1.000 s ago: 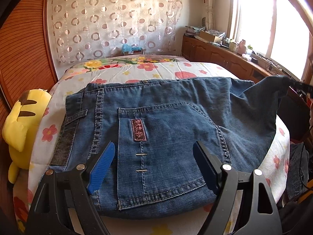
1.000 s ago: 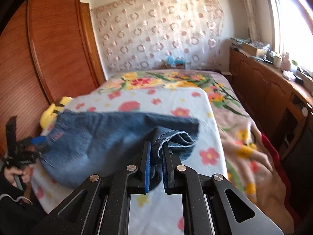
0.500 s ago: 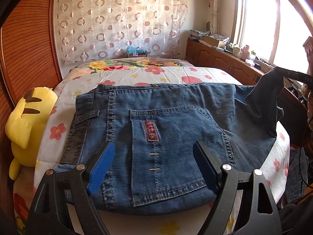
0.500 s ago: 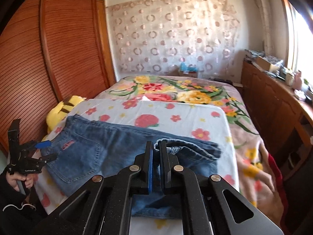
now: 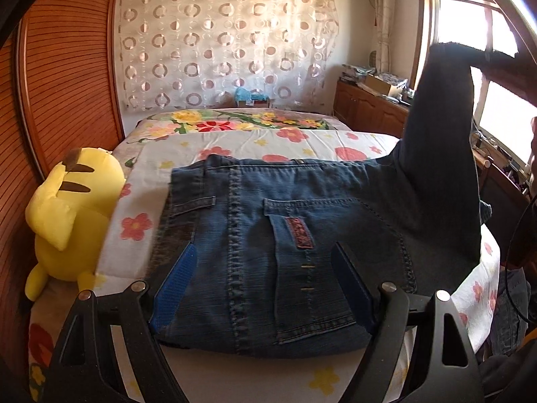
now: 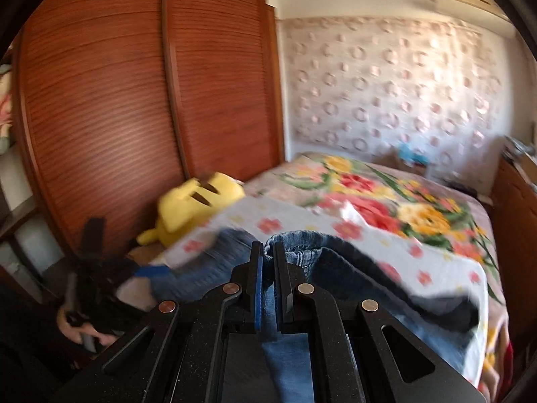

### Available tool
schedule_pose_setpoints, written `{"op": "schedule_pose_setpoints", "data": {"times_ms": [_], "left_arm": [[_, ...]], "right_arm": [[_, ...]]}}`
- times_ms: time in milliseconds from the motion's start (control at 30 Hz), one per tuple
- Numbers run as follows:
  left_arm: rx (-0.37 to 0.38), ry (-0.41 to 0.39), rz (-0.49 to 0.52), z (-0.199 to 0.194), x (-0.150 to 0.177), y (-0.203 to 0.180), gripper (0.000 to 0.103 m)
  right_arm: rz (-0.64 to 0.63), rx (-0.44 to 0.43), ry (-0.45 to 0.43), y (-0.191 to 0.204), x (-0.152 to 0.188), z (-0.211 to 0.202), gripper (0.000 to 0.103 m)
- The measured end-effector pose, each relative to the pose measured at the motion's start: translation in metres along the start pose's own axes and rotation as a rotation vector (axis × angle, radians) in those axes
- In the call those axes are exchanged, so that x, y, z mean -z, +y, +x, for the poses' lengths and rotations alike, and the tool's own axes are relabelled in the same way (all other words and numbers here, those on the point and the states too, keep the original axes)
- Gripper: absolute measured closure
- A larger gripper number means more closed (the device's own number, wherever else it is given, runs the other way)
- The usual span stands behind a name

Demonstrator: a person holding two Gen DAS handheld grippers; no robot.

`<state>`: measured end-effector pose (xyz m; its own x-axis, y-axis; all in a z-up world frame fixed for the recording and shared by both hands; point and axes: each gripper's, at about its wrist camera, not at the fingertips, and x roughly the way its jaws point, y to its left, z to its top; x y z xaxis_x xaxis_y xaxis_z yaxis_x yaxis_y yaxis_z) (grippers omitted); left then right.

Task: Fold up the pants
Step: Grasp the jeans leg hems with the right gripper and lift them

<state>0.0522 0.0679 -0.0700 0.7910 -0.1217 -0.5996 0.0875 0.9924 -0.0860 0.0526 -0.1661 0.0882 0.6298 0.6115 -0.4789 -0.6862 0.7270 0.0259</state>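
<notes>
Blue jeans [image 5: 302, 235] lie on the bed with the waist and back pocket toward me in the left wrist view. My left gripper [image 5: 265, 252] is open, its blue-padded fingers spread just above the seat of the jeans, holding nothing. The leg end [image 5: 439, 100] is lifted high at the right by my right gripper [image 5: 493, 56]. In the right wrist view my right gripper [image 6: 266, 252] is shut on the jeans' leg hem [image 6: 295, 245], raised above the bed; the left gripper [image 6: 97, 262] shows blurred at lower left.
A yellow plush toy [image 5: 74, 208] sits at the bed's left edge against the wooden wardrobe [image 6: 134, 100]. A flowered sheet [image 5: 235, 147] covers the bed. A wooden cabinet with clutter [image 5: 372, 107] stands under the window at right.
My right gripper has lifted the leg end high and swung it left toward the waist. The left gripper has stayed open over the seat, drawing back slightly.
</notes>
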Motion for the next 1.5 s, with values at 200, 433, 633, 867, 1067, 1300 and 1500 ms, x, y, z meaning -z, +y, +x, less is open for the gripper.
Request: {"op": "schedule_pose_setpoints", "data": {"times_ms": [200,433,633,867,1067,1300,1500], "left_arm": [[-0.008,-0.007,-0.016,-0.005,0.001,0.011,0.020],[0.006,-0.001,-0.035,-0.002,0.001,0.013,0.020],[0.034,0.010,0.000,0.005,-0.001,-0.002,0.020],[0.108,0.038,0.063,0.028,-0.009,-0.026,0.021],[0.179,0.078,0.105,0.050,-0.011,-0.041,0.050],[0.145,0.153,0.106,0.079,-0.008,-0.037,0.069],[0.161,0.137,0.134,0.073,-0.006,-0.044,0.081]], "right_arm": [[-0.019,-0.054,0.029,-0.002,-0.010,0.020,0.096],[0.002,0.016,0.084,-0.022,-0.006,0.054,0.080],[0.040,0.086,0.119,-0.024,0.010,0.058,0.058],[0.116,0.139,0.168,-0.032,0.041,0.058,0.057],[0.169,0.168,0.213,-0.036,0.056,0.061,0.055],[0.240,0.161,0.265,-0.040,0.067,0.072,0.052],[0.284,0.127,0.299,-0.042,0.066,0.082,0.052]]}}
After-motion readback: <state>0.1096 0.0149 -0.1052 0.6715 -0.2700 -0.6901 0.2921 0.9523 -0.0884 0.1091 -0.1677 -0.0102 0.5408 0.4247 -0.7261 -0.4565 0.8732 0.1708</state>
